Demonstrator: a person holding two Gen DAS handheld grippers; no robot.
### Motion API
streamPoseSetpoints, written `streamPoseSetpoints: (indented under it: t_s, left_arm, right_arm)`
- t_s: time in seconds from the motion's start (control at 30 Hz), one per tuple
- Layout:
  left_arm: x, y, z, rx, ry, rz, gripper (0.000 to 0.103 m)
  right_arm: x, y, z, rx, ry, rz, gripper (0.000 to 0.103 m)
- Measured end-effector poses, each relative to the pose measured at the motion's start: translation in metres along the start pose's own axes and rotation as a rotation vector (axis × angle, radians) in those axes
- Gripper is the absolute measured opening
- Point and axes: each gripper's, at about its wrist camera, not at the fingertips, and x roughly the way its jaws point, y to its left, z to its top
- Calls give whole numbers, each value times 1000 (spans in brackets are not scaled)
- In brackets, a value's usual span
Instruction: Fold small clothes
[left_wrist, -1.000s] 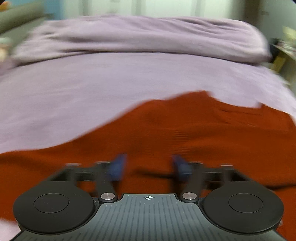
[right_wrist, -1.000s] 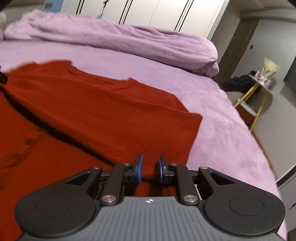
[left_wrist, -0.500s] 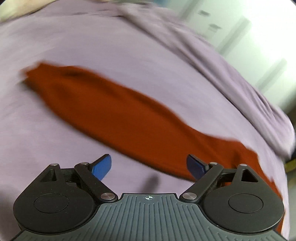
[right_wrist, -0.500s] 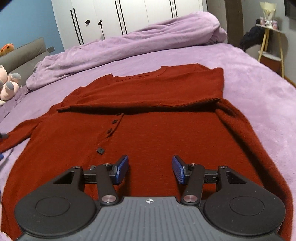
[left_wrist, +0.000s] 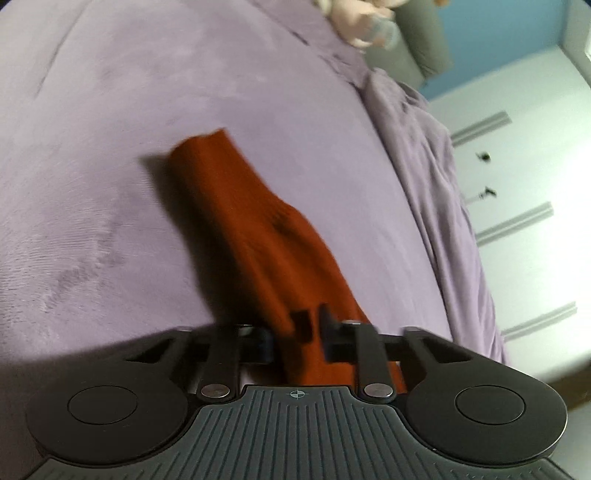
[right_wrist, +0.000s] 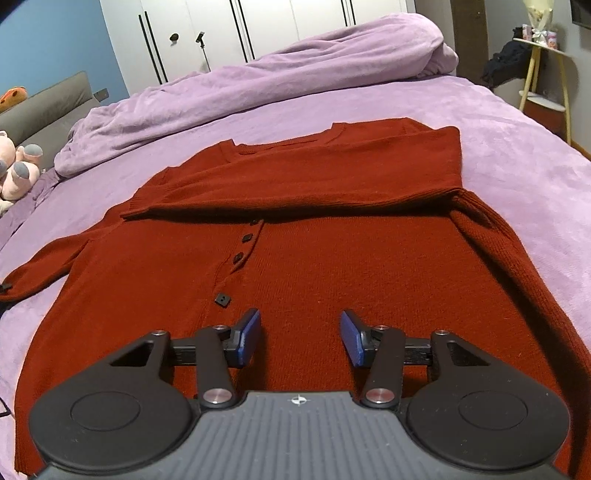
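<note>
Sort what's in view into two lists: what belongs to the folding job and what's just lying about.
Job: red cardigan; its sleeve, between the closing left tool; right tool, over the cardigan, holding nothing.

Lying about: purple duvet; pink plush toy; side table; wardrobe.

Rust-red buttoned cardigan (right_wrist: 314, 266), flat on bed, one sleeve folded across chest

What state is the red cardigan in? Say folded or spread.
Partly folded. One sleeve lies folded across the chest of the red cardigan; the other sleeve stretches out over the purple bedspread, and the body lies flat.
</note>
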Motion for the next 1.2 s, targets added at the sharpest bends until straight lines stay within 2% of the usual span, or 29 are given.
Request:
streamPoseSetpoints:
  t_s: [0.1,0.17,0.3,0.37,0.47,0.53,0.57,0.6,0.67,0.73,0.83,0.9,0.97,1.03,1.1,1.2]
  left_arm:
    - [-2,-6,3,30,-5,1,10]
    - [-10,-28,-2,143,-25,-26,8]
    - [-32,-102,-42,424,7,-186,8]
    - [-42,-152,-80,594,45,-297,8]
    - [-56,-206,-148,789,112,-442,9]
    - [-58,-228,-198,897,182,-508,29]
    - [-57,-233,-221,951,234,-526,50]
    - [-54,-235,-245,1015,284,-522,56]
    - [-49,-226,-275,1093,329,-476,54]
    - [-45,-210,-291,1115,360,-410,54]
    - [-41,-184,-290,1095,385,-308,54]
    - [-31,-174,-276,1066,376,-247,54]
    - [-39,-160,-270,1037,373,-234,54]
    - [-35,-155,-261,1018,378,-235,54]
    - [-27,-157,-260,1017,381,-244,57]
    - [-27,-155,-263,1014,384,-249,60]
  right_arm:
    - [0,-1,0,10,0,-7,41]
    - [1,-2,0,8,-1,-7,39]
    - [1,-4,2,21,-6,-6,36]
    - [-2,-6,4,41,-11,-3,34]
    - [-4,-9,5,49,-16,5,33]
    - [-6,-11,6,52,-19,5,33]
    - [-7,-12,7,59,-21,9,33]
    - [-8,-15,9,67,-23,16,33]
    - [-9,-18,14,83,-25,45,33]
    - [-4,-20,20,92,-17,90,33]
    - [11,-18,37,121,-1,159,34]
    - [24,-14,53,160,-6,219,34]
    - [40,-12,72,208,-21,286,34]
    - [62,-9,87,242,-6,350,43]
    - [85,-3,98,251,25,361,43]
    - [113,7,105,234,79,329,43]
